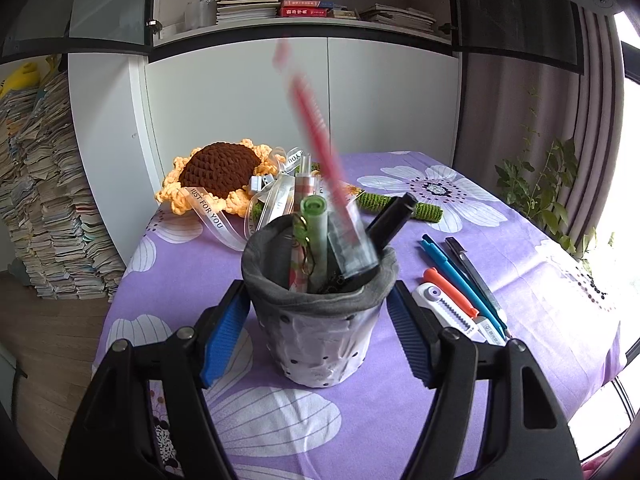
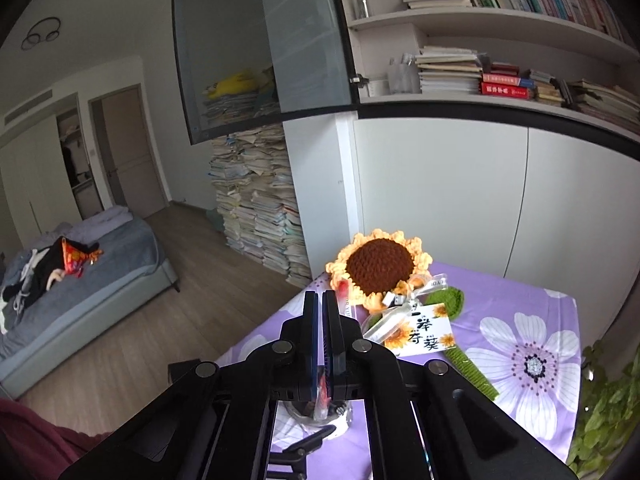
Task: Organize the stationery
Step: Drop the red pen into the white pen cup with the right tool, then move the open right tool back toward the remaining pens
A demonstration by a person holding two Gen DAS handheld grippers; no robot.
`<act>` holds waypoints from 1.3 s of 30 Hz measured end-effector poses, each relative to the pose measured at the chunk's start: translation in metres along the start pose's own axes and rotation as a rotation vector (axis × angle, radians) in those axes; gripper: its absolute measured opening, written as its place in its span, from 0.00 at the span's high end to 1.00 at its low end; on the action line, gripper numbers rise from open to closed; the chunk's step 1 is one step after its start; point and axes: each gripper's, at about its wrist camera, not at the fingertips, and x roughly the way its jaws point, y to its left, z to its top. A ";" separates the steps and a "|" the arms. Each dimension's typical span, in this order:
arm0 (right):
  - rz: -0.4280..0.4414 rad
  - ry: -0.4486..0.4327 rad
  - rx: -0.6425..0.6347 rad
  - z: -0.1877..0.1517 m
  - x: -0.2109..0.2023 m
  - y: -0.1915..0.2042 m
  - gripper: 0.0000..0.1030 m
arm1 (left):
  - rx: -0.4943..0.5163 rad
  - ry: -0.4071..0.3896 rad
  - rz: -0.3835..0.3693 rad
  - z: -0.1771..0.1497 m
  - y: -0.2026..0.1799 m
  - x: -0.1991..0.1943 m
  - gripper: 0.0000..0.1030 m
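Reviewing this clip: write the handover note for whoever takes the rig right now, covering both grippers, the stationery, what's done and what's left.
Left gripper: pads against the pen holder, steadying it on the purple cloth.
Right gripper: shut on a red pen, blurred, above the holder.
Done: a black marker and other items stand in the holder.
Left: red pen, then the blue pens, black pen and utility knife to the holder's right.

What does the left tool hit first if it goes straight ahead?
The pen pot: it already stands between the left tool's fingers, and would meet the tool's body first. The sunflower lies behind it.
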 end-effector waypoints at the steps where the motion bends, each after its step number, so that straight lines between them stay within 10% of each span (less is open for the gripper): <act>1: 0.003 0.009 0.006 -0.001 0.003 -0.001 0.97 | -0.002 -0.001 -0.002 0.000 0.000 0.000 0.34; 19: 0.021 0.323 0.260 -0.046 0.089 -0.093 0.97 | -0.008 -0.011 -0.013 0.000 0.004 0.000 0.35; 32: -0.031 0.392 0.275 -0.069 0.100 -0.104 0.97 | 0.033 -0.037 -0.051 -0.011 0.000 -0.015 0.35; 37: -0.023 0.414 0.252 -0.075 0.101 -0.095 0.97 | 0.044 -0.023 -0.055 -0.011 -0.002 -0.017 0.33; 39: -0.017 0.415 0.248 -0.076 0.099 -0.092 0.97 | 0.038 -0.027 -0.056 -0.010 -0.002 -0.017 0.15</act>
